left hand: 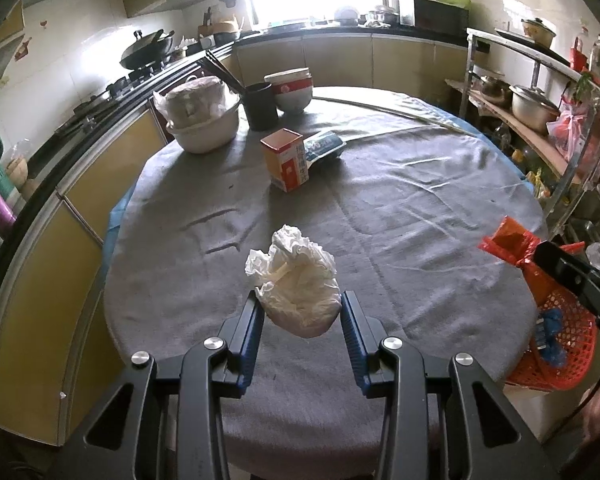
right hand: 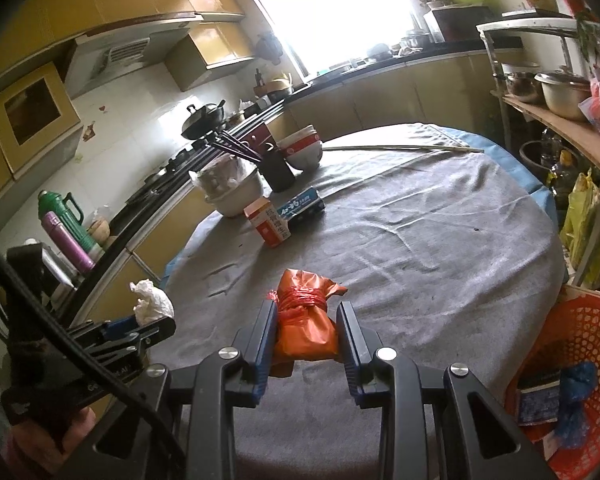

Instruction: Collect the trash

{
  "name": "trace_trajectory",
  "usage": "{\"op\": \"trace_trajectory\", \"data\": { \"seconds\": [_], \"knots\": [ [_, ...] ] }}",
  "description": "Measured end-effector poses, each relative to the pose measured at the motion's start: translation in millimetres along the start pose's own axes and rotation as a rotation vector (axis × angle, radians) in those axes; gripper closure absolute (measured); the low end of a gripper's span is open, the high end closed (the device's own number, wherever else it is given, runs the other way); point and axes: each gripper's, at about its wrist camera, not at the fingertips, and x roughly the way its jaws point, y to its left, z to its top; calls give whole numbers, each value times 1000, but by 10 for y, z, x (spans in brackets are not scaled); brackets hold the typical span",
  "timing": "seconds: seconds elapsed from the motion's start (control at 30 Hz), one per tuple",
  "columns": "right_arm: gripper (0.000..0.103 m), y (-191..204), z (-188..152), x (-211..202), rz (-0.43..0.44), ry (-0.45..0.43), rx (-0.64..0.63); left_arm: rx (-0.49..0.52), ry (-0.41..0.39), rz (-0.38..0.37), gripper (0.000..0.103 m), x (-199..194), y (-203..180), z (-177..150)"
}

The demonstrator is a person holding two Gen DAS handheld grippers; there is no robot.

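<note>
Left tongs (left hand: pixel 302 316) clamped on a crumpled white plastic bag (left hand: pixel 296 284), held clear above the grey-clothed worktop (left hand: pixel 420 208). Right tongs (right hand: pixel 306 336) clamped on a tied orange plastic bag (right hand: pixel 306 320), also off the cloth. Red mesh basket (right hand: pixel 580 368) sits just beside the worktop edge, blue wrapper inside. Judgement: both bundles light, soft, compressible, slippery film; grip at the bulk below the knot holds best. Carton (left hand: pixel 286 160) is stiffer; take across its flat sides.

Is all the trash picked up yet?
Not yet. The red basket already holds a blue wrapper. The left gripper holds a white bag, the right gripper an orange bag. Neither is dropped in.
</note>
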Motion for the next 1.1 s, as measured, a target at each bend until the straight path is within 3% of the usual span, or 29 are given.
{"op": "trace_trajectory", "data": {
  "seconds": [0.67, 1.1],
  "knots": [
    [70, -194, 273, 719, -26, 74, 10, 52, 47, 85, 62, 599, -108, 272],
    [70, -420, 301, 654, -12, 46, 69, 105, 26, 87, 62, 556, -369, 343]
  ]
}}
